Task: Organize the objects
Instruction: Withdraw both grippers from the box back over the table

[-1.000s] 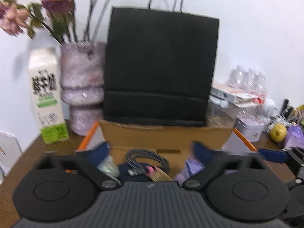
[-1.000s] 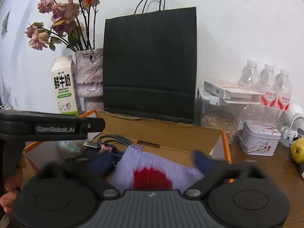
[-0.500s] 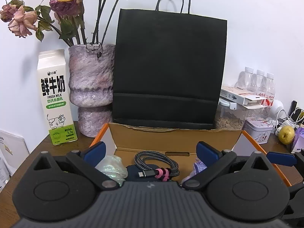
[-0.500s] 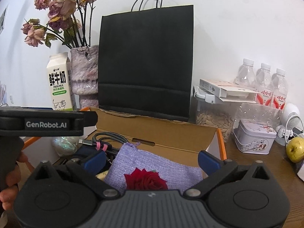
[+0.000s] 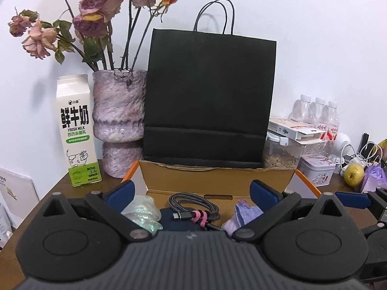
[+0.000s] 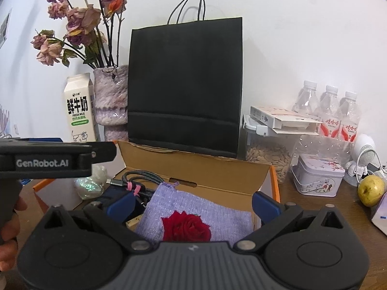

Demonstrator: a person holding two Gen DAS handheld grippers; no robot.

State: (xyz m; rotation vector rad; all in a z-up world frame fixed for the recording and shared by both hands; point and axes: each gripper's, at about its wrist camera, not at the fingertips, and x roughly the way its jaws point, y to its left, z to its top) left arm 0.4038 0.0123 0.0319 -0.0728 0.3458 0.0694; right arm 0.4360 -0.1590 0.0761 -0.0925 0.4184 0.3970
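Left wrist view: left gripper (image 5: 192, 191) jaws spread wide, empty, at lower centre above the cardboard box (image 5: 217, 177); inside lie a coiled cable (image 5: 193, 206), an iridescent bag (image 5: 142, 211) and a lilac pouch (image 5: 245, 213); black paper bag (image 5: 209, 99) upright behind.

Right wrist view: right gripper (image 6: 193, 200) jaws parted, empty; pouch, bearing a red rose (image 6: 186, 227), lies between them in the box at lower centre.

Dark wooden table (image 5: 56, 188). Left of frame: milk carton (image 5: 76, 130) and mottled purple vase (image 5: 118, 123). Centre: black paper bag (image 5: 208, 101) behind open cardboard box (image 5: 217, 178). Right: seed jar (image 6: 268, 157), patterned tin (image 6: 318, 177), yellow-green fruit (image 6: 371, 191).
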